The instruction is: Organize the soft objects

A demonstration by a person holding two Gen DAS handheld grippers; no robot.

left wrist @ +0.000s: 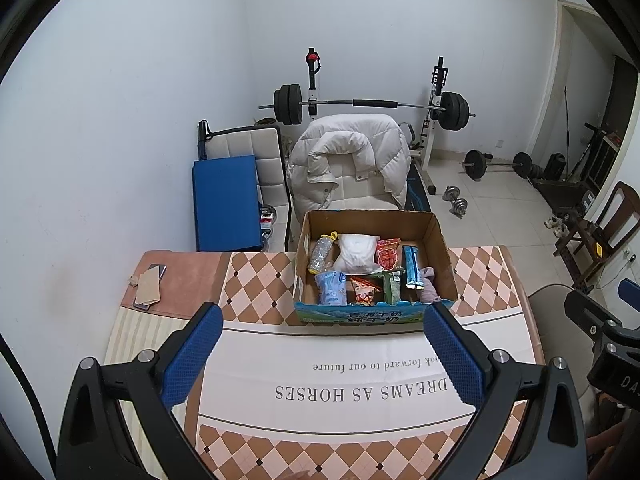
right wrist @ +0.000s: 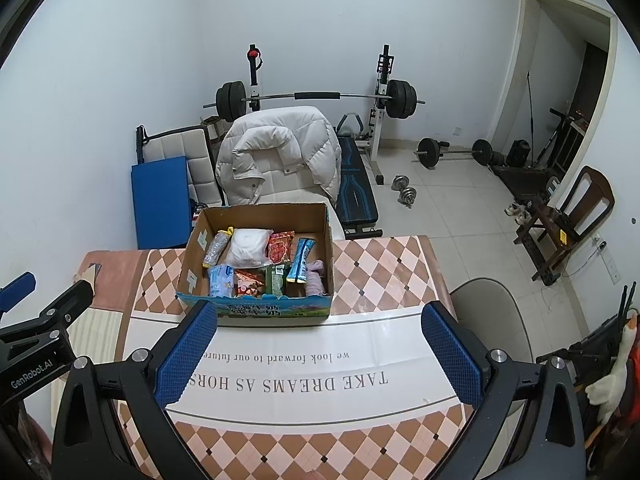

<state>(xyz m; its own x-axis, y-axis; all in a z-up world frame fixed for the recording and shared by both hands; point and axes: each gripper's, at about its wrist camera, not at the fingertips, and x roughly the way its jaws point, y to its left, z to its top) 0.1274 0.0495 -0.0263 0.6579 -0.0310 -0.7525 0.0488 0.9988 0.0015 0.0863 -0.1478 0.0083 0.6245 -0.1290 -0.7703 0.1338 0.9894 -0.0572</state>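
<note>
- A dark phone (left wrist: 157, 270) with a tan cardboard scrap (left wrist: 147, 289) across it lies at the far left edge of the table.
- The left gripper (left wrist: 322, 354), black-framed with blue textured pads, hangs over the checkered tablecloth (left wrist: 256, 280), its fingers spread wide and holding nothing.
- An open brown cardboard box (left wrist: 370, 222) with a blue-green printed front sits at the table's far edge, ahead of both grippers.
- Inside it, from the left: a glittery silver packet (left wrist: 320, 254), a white plastic-wrapped bundle (left wrist: 357, 254), a red snack bag (left wrist: 387, 254), a blue foil packet (left wrist: 412, 267) and a pale lilac cloth (left wrist: 430, 282); in front lie a light-blue tissue pack (left wrist: 331, 288), an orange snack bag (left wrist: 364, 290) and a green packet (left wrist: 391, 286).
- The right gripper (right wrist: 318, 354), of the same build, hovers over the printed cloth panel, fingers wide apart and empty.
- A grey round chair seat (right wrist: 488, 304) stands right of the table.
</note>
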